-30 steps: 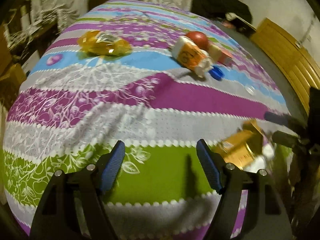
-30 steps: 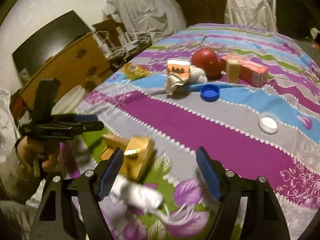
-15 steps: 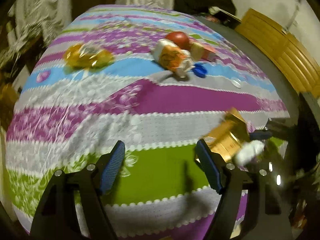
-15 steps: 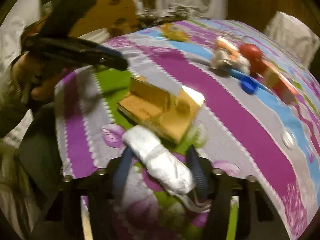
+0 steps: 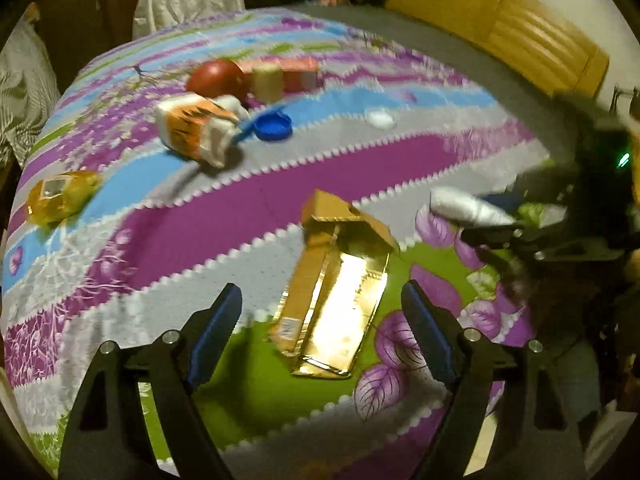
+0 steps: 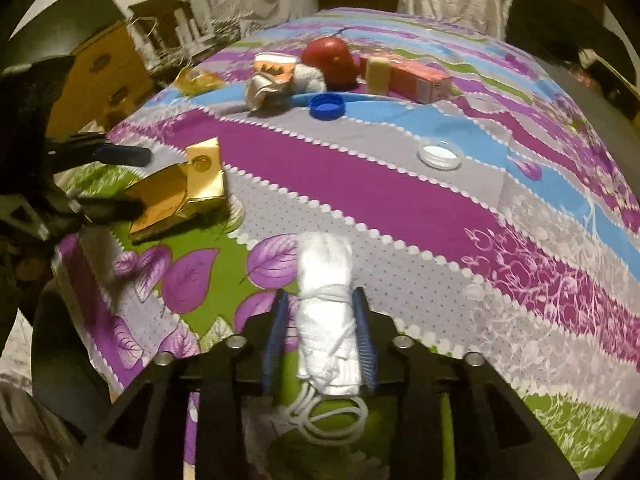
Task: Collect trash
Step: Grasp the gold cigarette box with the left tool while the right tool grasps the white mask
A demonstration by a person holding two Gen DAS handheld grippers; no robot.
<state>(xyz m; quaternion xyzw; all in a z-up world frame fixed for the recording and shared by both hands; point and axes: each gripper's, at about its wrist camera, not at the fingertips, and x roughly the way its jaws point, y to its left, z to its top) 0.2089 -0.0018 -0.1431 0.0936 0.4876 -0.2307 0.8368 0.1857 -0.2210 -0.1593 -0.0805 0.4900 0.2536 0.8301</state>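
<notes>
The right hand-held gripper [image 6: 320, 344] is clenched on a white rolled cloth bundle tied with string [image 6: 326, 312], its jaws having just closed onto it, near the table's [image 6: 360, 184] near edge. The left hand-held gripper [image 5: 322, 336] hangs released, jaws just widened, above a flattened gold cardboard box [image 5: 336, 292] lying on the striped floral tablecloth [image 5: 224, 220] near that same edge, not touching it.

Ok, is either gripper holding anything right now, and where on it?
The right gripper has just closed on the white tied bundle, across its string-wrapped lower half. The left gripper has been opening over the gold box, holding nothing.
</notes>
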